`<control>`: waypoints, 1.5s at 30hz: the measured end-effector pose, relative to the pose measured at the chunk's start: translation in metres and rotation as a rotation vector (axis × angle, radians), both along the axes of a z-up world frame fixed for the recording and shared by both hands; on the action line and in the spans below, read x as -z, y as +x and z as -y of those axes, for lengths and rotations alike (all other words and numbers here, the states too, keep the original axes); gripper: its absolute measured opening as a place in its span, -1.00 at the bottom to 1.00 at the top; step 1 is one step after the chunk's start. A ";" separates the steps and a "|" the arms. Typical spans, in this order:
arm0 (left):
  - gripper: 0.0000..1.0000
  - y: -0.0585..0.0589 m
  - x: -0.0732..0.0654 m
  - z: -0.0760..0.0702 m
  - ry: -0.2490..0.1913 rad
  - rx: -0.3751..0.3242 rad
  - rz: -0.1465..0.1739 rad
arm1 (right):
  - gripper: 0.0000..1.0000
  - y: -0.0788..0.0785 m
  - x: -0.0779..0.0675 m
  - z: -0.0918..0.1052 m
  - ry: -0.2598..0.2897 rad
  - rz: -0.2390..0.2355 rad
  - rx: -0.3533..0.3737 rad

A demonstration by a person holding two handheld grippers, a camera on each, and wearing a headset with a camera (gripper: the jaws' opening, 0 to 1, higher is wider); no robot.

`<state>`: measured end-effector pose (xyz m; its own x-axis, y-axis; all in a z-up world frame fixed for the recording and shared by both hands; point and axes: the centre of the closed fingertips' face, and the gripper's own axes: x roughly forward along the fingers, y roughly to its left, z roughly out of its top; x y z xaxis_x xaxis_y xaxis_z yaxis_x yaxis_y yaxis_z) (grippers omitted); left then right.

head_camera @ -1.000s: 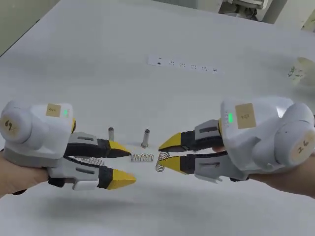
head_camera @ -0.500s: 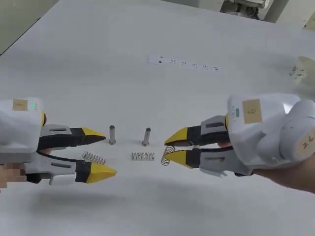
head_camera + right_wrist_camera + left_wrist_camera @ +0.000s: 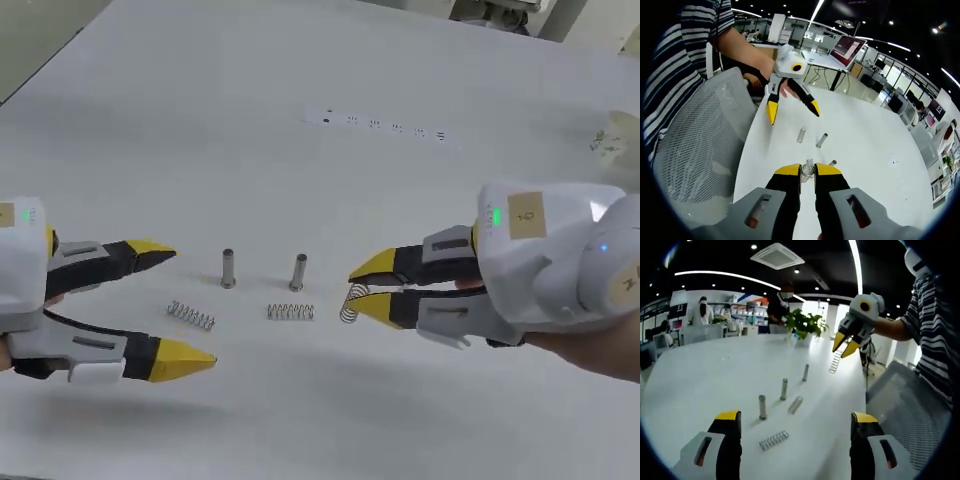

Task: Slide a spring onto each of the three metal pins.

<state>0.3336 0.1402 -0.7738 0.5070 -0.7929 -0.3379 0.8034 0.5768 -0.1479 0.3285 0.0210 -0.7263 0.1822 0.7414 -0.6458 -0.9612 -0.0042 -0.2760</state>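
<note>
Pinching spring (image 3: 351,303) in my right gripper (image 3: 366,290), jaws clamped on one end so the other hangs free, I reckon for threading. My left gripper (image 3: 178,304) gapes wide, left of upright pins (image 3: 228,268). Two loose springs (image 3: 290,313) lie near side of pins.

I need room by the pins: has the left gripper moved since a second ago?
Yes. The left gripper has pulled back to the left in the head view, away from the left pin, and its jaws are spread wider.
</note>
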 end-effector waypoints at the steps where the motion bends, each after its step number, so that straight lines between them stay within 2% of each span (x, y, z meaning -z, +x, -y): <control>1: 0.81 0.001 0.000 -0.002 -0.006 -0.011 -0.004 | -0.86 0.000 0.000 0.001 0.000 0.000 0.002; 4: 0.95 0.004 0.002 -0.007 0.002 -0.031 0.005 | -0.86 0.006 0.002 0.006 -0.008 0.002 0.020; 15: 0.96 0.008 0.000 -0.011 -0.007 -0.060 0.011 | -0.86 0.024 0.003 0.024 -0.020 0.010 0.075; 19: 0.96 0.007 -0.002 -0.013 -0.010 -0.066 0.013 | -0.86 0.040 0.001 0.037 -0.027 0.026 0.122; 25: 0.96 0.007 -0.001 -0.019 -0.010 -0.084 0.015 | -0.86 0.072 -0.002 0.062 -0.032 0.043 0.239; 30: 0.96 0.006 0.001 -0.023 -0.005 -0.097 0.014 | -0.86 0.088 0.001 0.073 -0.022 0.043 0.309; 34: 0.96 0.006 0.000 -0.024 -0.004 -0.103 0.012 | -0.86 0.093 0.006 0.075 -0.002 0.019 0.343; 40: 0.96 0.006 -0.002 -0.026 -0.010 -0.113 0.015 | -0.86 0.097 0.016 0.079 -0.001 -0.007 0.380; 45: 0.96 0.006 -0.004 -0.027 -0.009 -0.117 0.017 | -0.86 0.098 0.020 0.079 0.007 -0.011 0.391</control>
